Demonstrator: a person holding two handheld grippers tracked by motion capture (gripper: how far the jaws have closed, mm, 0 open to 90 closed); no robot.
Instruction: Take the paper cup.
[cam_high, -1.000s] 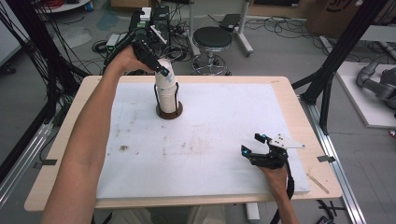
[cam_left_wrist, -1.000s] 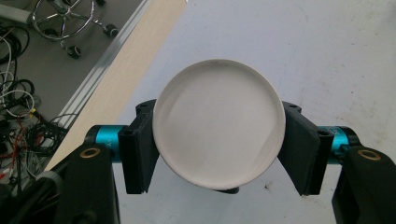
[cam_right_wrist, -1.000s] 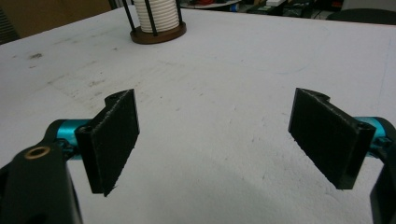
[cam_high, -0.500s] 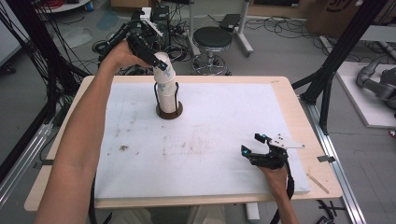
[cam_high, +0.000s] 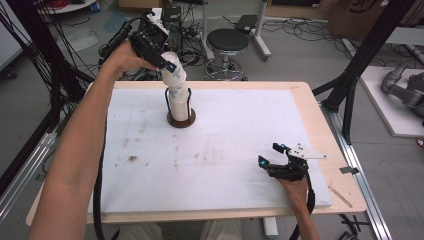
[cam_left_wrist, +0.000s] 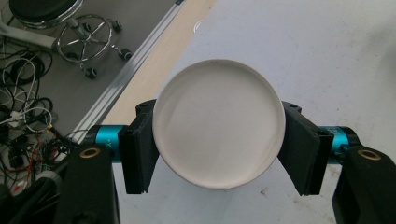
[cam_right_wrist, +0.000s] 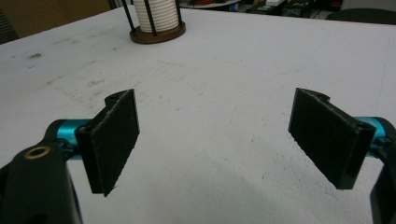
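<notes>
Paper cup gripped above the stack

We see the left gripper (cam_high: 170, 65) clamping a round, smooth white cup (cam_left_wrist: 218, 122) (matte paper, it seems) by its sides, tilted atop the ribbed cup stack (cam_high: 178, 97) in a brown, black-rodded holder (cam_high: 181, 119) at the table's far side. The right gripper (cam_high: 272, 155), jaws spread wide and empty, rests over the scuffed white table (cam_high: 240, 120).

I can't read any words or numbers here. The box (cam_high: 361, 11) on the floor at the far right has dark print on it, but the picture cuts it off and I can't make it out. The cup (cam_left_wrist: 218, 123) shows a plain white bottom, with nothing written on it.
</notes>
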